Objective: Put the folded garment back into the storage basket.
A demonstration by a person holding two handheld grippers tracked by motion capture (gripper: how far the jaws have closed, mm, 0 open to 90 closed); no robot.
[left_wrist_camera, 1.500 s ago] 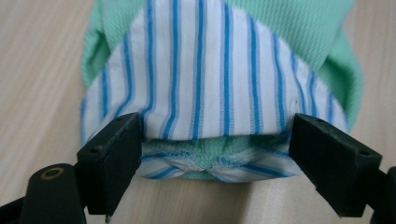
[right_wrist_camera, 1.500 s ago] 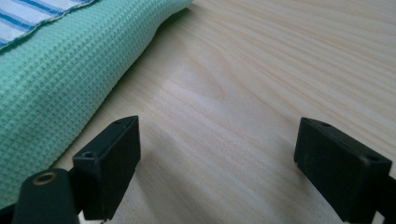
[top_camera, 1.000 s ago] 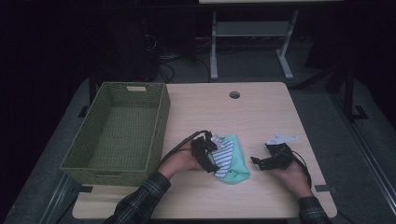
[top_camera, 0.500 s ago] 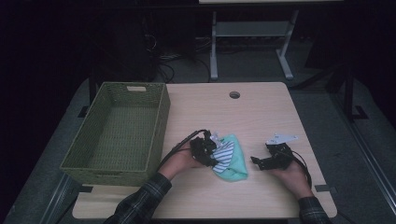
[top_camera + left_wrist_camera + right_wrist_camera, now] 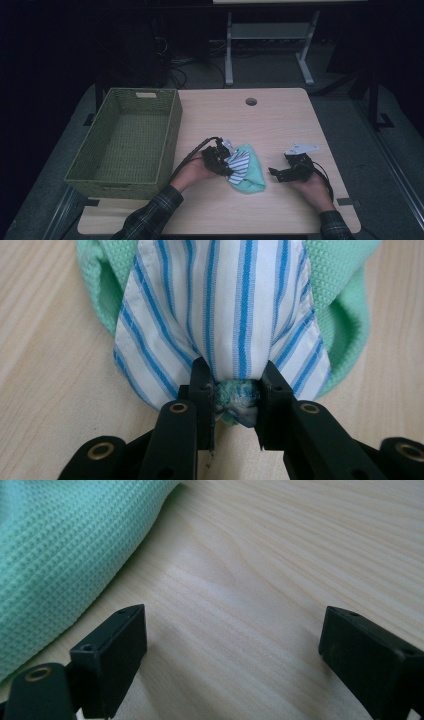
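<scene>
- Dark floor and a metal stand (image 5: 265, 45) lie beyond our pale wooden table (image 5: 270, 120)
- At the table's left edge we see a green woven basket (image 5: 127, 137), and its bottom looks bare
- Just right of it our left gripper (image 5: 235, 392) has its jaws clamped on a bunched fold where the striped cloth (image 5: 225, 305) and the mint knit cloth (image 5: 350, 310) meet
- We judge the bundle (image 5: 245, 167), lying near the table's middle, to be light, soft and limp; it should sag and unfold when lifted, so a pinch on gathered layers seems safest
- Farther right our right gripper (image 5: 232, 645) rests over bare wood with jaws spread wide, holding nothing, the mint knit just beside its left jaw
</scene>
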